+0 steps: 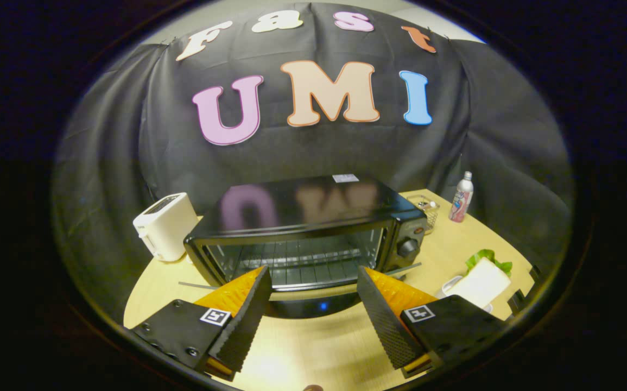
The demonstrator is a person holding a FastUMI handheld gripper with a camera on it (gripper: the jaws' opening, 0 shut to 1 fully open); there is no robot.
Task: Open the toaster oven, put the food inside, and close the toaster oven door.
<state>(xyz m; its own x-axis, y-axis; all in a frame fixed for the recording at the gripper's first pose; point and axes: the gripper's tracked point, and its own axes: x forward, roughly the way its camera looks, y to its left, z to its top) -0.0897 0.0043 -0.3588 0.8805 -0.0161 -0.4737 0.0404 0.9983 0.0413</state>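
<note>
Your gripper (313, 282) is released, fingers spread wide and holding nothing; the oven (305, 228) sits just ahead of them on the table (313, 347), its door (313, 304) already dropped flat between the fingertips, rack (297, 263) bare; so opening looks done and loading is the step in hand, by my reading. The food (481, 279), a sandwich with lettuce showing, rests on a plate (450, 287) beside your right finger, well clear of the oven; next you likely swing right, straddle the bread and close gently, since it looks soft; a toaster (165, 225) and bottle (461, 198) stand aside.
</note>
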